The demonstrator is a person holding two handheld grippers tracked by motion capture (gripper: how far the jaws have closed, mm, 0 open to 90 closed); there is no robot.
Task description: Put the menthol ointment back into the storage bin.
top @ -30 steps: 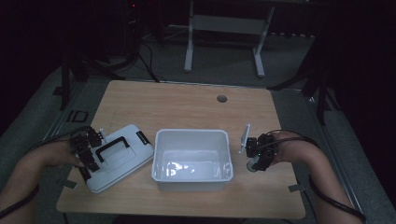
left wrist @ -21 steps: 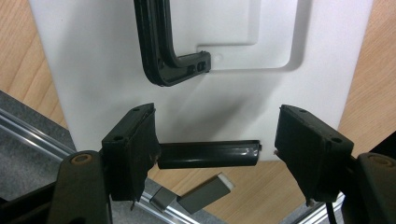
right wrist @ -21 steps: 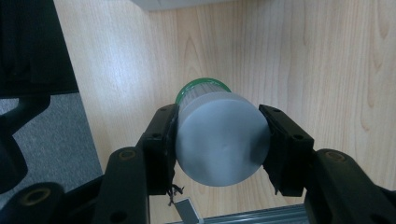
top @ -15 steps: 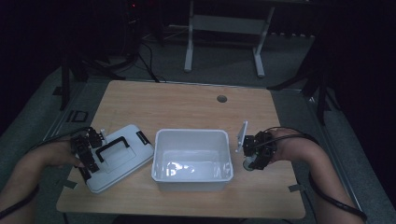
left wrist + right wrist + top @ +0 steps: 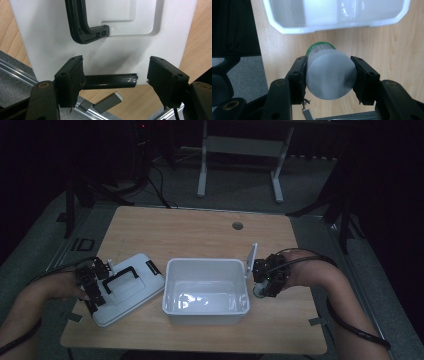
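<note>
Left claw: the left claw [image 5: 113,75] sits near the front left of the wooden surface [image 5: 200,232], spread wide over the near edge of a white lid [image 5: 127,290]. A black bar lies between its two sides, touching one of them.
Lid: it lies flat on the surface, just left of the tub, with a black handle [image 5: 82,27] on top.
Right claw: the right claw [image 5: 329,73] is pinching a grey round can [image 5: 330,75] with a green rim, one side pressed on each flank.
Can: it is held just right of the tub, above the wood.
Tub: the white tub [image 5: 206,290] stands open in the middle, its side flap [image 5: 251,260] sticking up.
Far back: a small round hole [image 5: 237,226] in the surface.
</note>
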